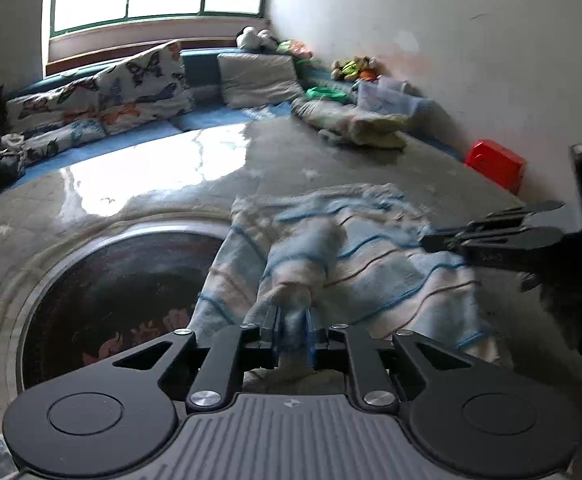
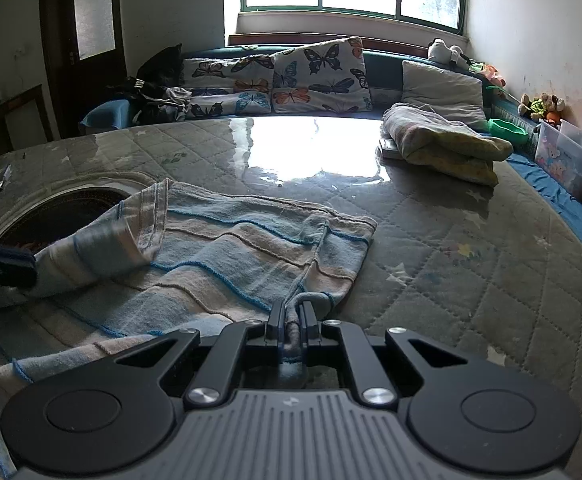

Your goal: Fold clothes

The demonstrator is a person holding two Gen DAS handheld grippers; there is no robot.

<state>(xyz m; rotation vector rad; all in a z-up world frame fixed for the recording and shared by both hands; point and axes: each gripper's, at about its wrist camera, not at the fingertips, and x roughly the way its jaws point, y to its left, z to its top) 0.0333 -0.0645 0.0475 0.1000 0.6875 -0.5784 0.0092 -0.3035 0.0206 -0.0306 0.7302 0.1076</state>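
Observation:
A light-blue and beige striped garment (image 2: 227, 256) lies spread on the grey quilted table cover (image 2: 451, 248). My right gripper (image 2: 293, 316) is shut on a fold at the garment's near right corner, low against the cover. My left gripper (image 1: 293, 320) is shut on a bunched fold of the same garment (image 1: 371, 256), which rises in a ridge from its fingertips. In the left wrist view the right gripper (image 1: 491, 236) reaches in from the right onto the cloth. The left gripper (image 2: 3, 268) appears blurred at the left edge of the right wrist view, with cloth draped from it.
A round dark inset with a floral pattern (image 1: 123, 288) sits in the cover just left of the garment. A folded blanket (image 2: 443, 144) lies at the back right. A pen (image 2: 3, 178) is far left, a red box (image 1: 495, 164) by the wall. Butterfly cushions (image 2: 315, 76) line the bench behind.

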